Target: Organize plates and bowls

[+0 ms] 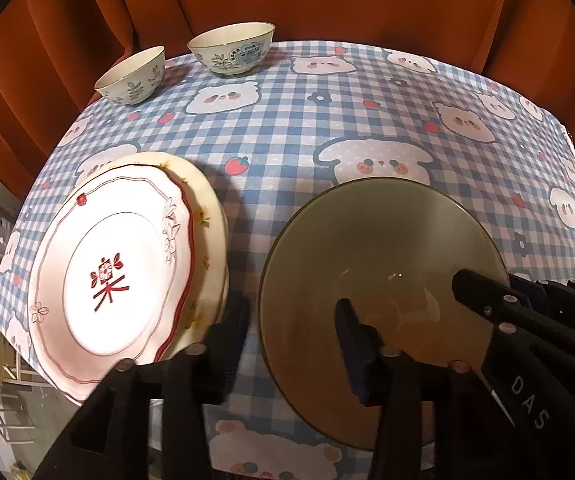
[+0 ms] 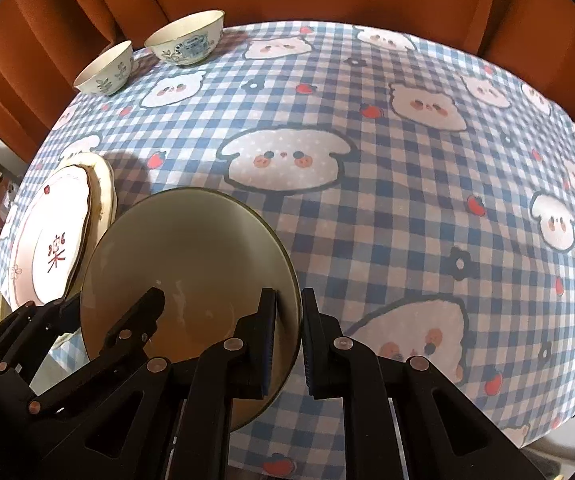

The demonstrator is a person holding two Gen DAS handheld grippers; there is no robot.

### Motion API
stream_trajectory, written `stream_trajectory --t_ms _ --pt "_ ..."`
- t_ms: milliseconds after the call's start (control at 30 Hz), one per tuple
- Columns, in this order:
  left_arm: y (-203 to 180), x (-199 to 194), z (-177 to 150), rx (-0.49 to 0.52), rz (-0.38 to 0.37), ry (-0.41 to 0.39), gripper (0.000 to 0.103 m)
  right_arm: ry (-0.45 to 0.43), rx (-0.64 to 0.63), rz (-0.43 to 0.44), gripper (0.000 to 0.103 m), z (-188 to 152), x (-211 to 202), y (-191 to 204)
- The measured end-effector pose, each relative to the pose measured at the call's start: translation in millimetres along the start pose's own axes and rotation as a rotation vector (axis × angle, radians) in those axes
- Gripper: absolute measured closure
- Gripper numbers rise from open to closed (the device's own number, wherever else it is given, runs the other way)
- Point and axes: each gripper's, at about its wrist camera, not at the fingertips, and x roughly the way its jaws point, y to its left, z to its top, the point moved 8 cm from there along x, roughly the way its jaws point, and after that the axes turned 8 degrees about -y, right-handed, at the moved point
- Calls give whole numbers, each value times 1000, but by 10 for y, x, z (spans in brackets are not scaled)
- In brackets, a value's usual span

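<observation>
Olive bowl [image 2: 191, 272] near table edge: right gripper [image 2: 289, 334] clamped on its right rim, left gripper [image 1: 291, 334] parted, one finger inside left rim, not pressing; plate stack [image 1: 127, 264] just left, small bowls [image 1: 131, 76] far back

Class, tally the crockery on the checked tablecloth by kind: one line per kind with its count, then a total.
Small white bowls with leaf prints: 2, the nearer one and the farther one
Large olive-green bowl: 1
Stacked plates: 2, a pink scalloped plate on a cream floral plate
Total: 5
</observation>
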Motion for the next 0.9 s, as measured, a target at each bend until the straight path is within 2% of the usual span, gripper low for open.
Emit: stream_trajectory --t_ms 100,267,533,733,900 --pt "44 -70 33 -8 3 -17 40 1 3 2 86 -8 -31 -4" --pt "173 -239 138 -24 20 -63 33 -21 0 -3 78 31 -136 27" --pt "413 -373 283 -60 -5 -102 25 -79 13 -43 50 192 -341 65" --pt "678 -349 426 -45 -67 -106 23 -93 60 -59 47 316 -382 221" --pt "995 -296 573 -15 -88 -97 23 -109 99 -94 43 455 -371 496"
